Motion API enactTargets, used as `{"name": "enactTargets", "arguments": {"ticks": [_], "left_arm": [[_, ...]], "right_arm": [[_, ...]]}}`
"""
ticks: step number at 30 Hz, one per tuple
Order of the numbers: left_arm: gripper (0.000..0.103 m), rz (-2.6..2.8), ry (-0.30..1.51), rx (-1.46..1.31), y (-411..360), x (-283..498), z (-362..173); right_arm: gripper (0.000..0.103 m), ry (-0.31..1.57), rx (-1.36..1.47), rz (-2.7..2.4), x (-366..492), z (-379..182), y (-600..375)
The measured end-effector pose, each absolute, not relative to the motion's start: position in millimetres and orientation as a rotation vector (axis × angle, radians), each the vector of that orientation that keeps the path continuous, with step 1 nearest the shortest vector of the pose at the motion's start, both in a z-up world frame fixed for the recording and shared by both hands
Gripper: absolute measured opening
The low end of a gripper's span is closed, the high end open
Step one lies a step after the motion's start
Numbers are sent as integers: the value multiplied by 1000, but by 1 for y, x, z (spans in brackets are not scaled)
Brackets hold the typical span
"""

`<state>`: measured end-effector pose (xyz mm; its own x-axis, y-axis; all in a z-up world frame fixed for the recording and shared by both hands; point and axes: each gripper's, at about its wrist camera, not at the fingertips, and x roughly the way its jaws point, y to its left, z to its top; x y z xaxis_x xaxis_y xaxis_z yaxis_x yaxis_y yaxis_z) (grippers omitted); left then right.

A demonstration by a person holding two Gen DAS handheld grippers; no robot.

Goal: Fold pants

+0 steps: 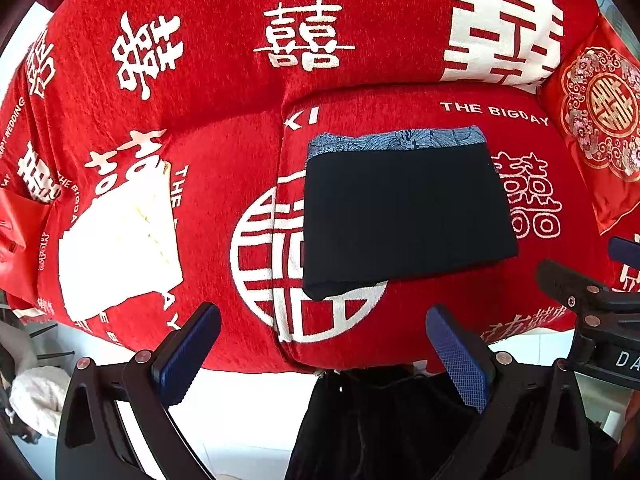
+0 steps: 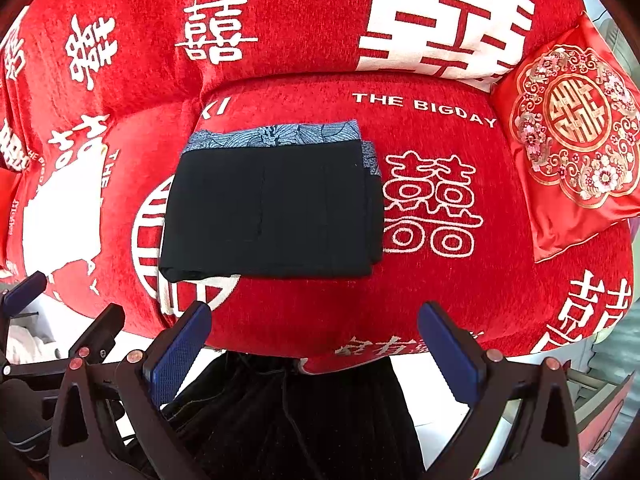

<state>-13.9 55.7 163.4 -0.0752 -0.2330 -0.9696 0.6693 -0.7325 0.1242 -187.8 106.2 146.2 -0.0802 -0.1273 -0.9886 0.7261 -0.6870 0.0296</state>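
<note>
We saw the black pants (image 1: pixel 404 216), folded into a compact rectangle with a blue-grey patterned layer showing along the far edge, lying flat on the seat cushion of a sofa draped in a red plush cover printed with white double-happiness characters (image 1: pixel 224 168). Our left gripper (image 1: pixel 324 356), with its blue textured pads, hung just short of the cushion's front edge with its fingers spread wide and nothing between them. Our right gripper (image 2: pixel 316 352) was likewise parted and empty, held near the front of the seat, apart from the pants. A white folded garment (image 1: pixel 116 248) lay on the sofa to the left of the pants, well apart from them, and a red satin pillow with gold embroidery (image 2: pixel 572 140) leaned at the right end. Dark fabric (image 2: pixel 288 412) showed below both grippers.
</note>
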Motion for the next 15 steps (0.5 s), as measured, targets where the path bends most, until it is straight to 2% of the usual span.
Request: {"name": "enactTargets", "arguments": {"ticks": [15], "left_arm": [[103,-1917,478,1560,58,-14,167]], "right_arm": [[103,652,1593,-1836,-188,148,107]]}}
